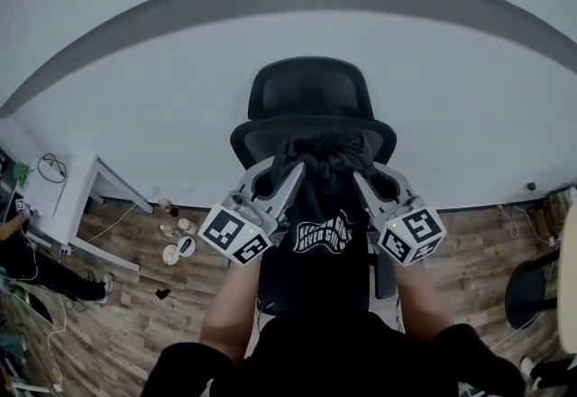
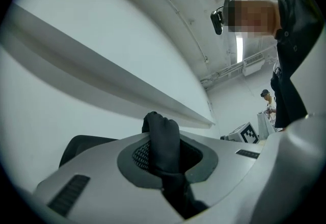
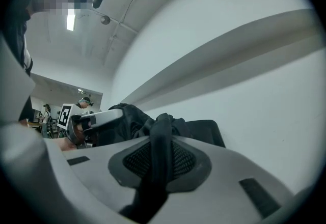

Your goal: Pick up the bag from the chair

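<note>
Bag [image 1: 323,237] hangs vertically, gathered top up, before chair [image 1: 308,93].

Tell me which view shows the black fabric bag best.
Head view: the black fabric bag hangs nearly whole, white print showing, between the left gripper and right gripper, before the black office chair. Each gripper view shows only pinched, bunched fabric at its top.

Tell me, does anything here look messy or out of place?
Only a little. A few small items lie scattered on the floor left of the chair. The bag looks bunched, but only because the left gripper and right gripper pinch its top.
</note>
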`<move>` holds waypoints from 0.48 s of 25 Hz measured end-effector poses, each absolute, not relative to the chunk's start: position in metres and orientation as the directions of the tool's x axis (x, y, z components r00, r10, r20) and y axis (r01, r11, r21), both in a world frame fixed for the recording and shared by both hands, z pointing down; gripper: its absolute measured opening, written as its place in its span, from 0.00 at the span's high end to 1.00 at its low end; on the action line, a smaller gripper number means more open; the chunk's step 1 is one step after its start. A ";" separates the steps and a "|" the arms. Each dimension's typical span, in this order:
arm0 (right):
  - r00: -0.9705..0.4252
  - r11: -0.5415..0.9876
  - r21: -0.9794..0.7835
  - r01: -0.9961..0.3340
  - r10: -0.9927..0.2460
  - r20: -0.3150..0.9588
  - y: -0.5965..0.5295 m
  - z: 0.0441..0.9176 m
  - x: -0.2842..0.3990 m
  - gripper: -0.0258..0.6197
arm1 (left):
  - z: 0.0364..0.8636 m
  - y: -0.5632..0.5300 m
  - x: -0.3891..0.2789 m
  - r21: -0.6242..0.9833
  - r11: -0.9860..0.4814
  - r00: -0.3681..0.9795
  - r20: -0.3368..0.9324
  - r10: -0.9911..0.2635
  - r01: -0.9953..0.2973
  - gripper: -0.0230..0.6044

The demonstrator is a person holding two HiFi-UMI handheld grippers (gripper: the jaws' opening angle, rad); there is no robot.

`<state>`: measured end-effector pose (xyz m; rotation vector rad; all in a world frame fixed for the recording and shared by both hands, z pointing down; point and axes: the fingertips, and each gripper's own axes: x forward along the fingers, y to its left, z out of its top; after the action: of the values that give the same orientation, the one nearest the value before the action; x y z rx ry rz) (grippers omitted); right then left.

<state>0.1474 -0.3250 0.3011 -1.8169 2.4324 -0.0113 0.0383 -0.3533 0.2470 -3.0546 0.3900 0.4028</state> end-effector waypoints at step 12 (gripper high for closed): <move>-0.260 0.264 -0.054 -0.963 -0.964 -0.061 -0.315 0.306 0.150 0.84 | 0.254 -0.345 0.041 0.024 -0.971 0.938 -0.252 -0.237 -0.238 0.86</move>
<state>0.1502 -0.3146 0.3064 -1.8584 2.4315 -0.0088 0.0412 -0.3453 0.2537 -3.0864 0.3781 0.4003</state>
